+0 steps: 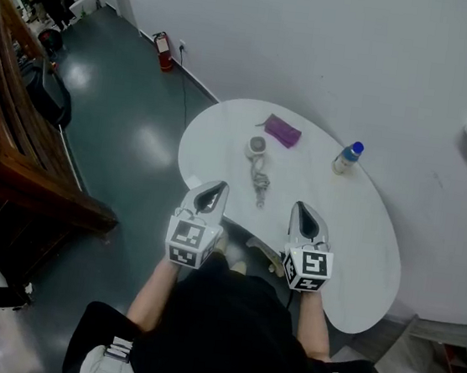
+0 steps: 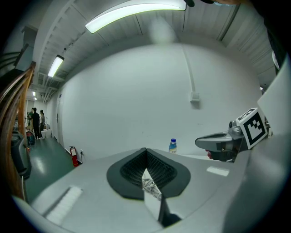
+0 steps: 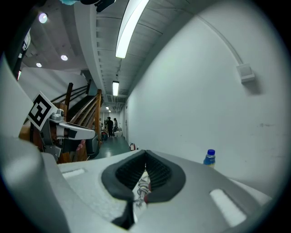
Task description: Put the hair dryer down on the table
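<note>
Nearest the person, the left gripper (image 1: 214, 189) and the right gripper (image 1: 301, 210) hang side by side over the near edge of the round white table (image 1: 362, 239). Each has its jaws pressed together with nothing between them, and both point toward the far side. Past them, around the middle of the tabletop and well apart from both grippers, the hair dryer (image 1: 257, 148) already lies flat, so the put-down looks done. It is a small, pale thing with a round head that has a darker centre. Its grey cord (image 1: 260, 183) is bunched and trails from it toward the near side. The view is too small to tell the handle from the bundled cord. It is probably light, with a stiff, smooth plastic shell that could slip between narrow pads. The limp cord would drag behind it. The best place to grip is likely the narrower part just behind the head, not the cord. Farther off, a purple pouch (image 1: 282, 131) lies just to the right of the dryer. A blue-capped bottle (image 1: 348, 157) stands near the far right rim.
</note>
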### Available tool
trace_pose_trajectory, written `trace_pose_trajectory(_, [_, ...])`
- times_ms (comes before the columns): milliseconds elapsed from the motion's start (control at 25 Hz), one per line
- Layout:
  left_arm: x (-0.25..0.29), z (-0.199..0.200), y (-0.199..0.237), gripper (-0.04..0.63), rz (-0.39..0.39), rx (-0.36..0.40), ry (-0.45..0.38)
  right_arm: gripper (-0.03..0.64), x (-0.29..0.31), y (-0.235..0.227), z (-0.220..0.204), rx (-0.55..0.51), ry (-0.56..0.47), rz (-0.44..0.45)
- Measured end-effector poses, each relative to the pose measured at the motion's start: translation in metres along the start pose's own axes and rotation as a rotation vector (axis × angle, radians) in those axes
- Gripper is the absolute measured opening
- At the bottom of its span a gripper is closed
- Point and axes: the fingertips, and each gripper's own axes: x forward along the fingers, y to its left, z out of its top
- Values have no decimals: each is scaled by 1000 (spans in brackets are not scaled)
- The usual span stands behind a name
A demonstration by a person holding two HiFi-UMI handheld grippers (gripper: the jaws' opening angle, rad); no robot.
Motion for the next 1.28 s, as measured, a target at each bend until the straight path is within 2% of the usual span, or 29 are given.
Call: trace_pose_trajectory(1280, [-2, -4, -11, 5, 0, 2, 15, 5, -5, 1, -5, -5, -1, 17])
